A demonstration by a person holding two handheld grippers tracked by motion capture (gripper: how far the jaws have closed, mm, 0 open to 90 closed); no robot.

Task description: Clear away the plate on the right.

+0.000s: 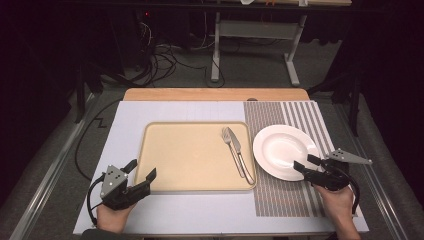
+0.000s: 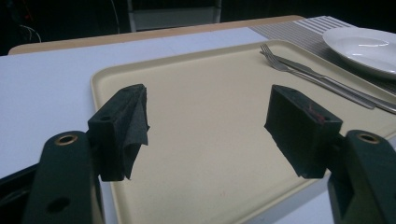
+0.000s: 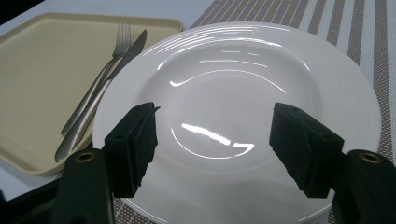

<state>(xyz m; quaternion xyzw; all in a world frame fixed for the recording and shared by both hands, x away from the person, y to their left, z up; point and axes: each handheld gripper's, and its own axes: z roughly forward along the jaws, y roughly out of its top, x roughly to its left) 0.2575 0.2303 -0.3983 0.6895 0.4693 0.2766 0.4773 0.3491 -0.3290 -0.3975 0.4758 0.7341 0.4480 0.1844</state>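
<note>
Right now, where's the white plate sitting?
In the high view, the white plate lies on the striped placemat right of the tray, beside the fork and knife, with the open right gripper at its near edge.

We are looking at a dark room where black walls are closing in on both sides. The grey floor (image 1: pixel 260 75) is carrying a tangle of black cables (image 1: pixel 160 62) at the far left. Behind our table (image 1: pixel 215 94), whose wooden edge is showing past a white cover (image 1: pixel 130 117), a white metal frame (image 1: pixel 257 35) of another desk is standing. Light is falling from above onto the table.
</note>
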